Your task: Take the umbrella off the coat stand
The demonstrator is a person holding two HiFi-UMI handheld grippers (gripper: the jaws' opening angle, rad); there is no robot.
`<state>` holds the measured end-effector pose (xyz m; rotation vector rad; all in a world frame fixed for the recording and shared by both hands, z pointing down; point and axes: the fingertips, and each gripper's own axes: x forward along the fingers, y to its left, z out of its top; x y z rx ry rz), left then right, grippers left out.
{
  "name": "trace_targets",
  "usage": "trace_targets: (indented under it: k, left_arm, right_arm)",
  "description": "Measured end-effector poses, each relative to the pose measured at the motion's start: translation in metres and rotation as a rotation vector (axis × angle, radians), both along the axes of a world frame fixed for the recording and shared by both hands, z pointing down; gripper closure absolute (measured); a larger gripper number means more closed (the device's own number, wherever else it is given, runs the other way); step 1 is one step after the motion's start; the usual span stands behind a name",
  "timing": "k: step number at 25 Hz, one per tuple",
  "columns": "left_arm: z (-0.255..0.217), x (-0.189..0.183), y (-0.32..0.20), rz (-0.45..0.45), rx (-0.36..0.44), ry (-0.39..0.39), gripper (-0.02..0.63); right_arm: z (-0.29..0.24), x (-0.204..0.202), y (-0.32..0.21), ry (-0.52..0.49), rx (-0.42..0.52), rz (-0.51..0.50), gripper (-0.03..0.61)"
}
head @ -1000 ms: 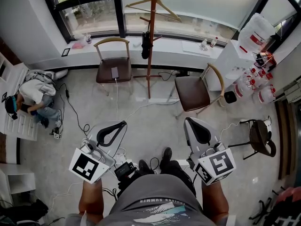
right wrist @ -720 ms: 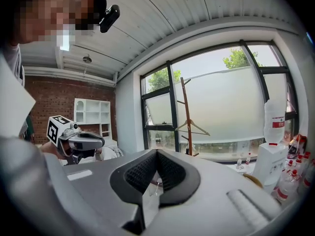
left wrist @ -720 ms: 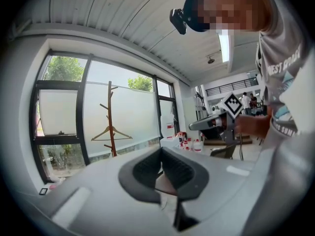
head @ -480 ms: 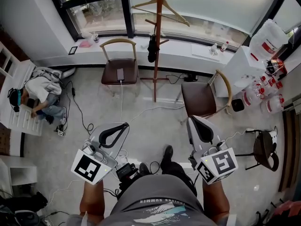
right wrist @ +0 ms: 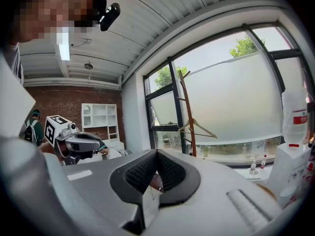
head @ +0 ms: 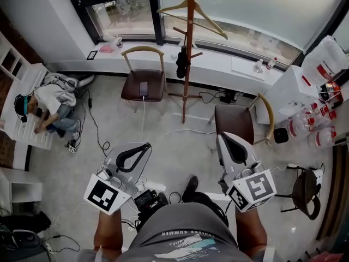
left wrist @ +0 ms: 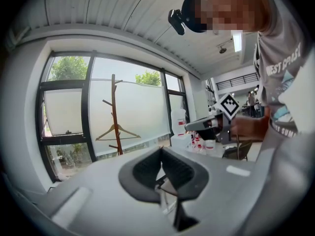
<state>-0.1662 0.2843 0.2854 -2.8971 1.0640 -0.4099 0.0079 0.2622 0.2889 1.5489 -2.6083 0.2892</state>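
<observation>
A black folded umbrella hangs on a side peg of the tall wooden coat stand by the window. A wooden hanger hangs higher on the same pole. My left gripper and right gripper are held low in front of the person, well short of the stand, both shut and empty. The left gripper view shows the stand and hanger beyond the shut gripper. The right gripper view shows the stand past its gripper. Neither gripper view shows the umbrella.
A brown chair with a phone on its seat stands left of the stand, another chair to its right. A person sits on the floor at the left. Cables cross the floor. A white table with bottles and a stool are at the right.
The person has stepped toward the window: the stand, umbrella and chairs sit lower and nearer in the head view. Both grippers came along, still shut.
</observation>
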Motion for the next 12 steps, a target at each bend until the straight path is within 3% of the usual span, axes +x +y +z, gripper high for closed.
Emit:
trace_targets:
  k: [12]
  left_arm:
    - [0.0,0.047,-0.044,-0.081,0.003,-0.038,0.611]
  right_arm:
    - [0.0,0.046,-0.062,-0.025,0.016,-0.077,0.577]
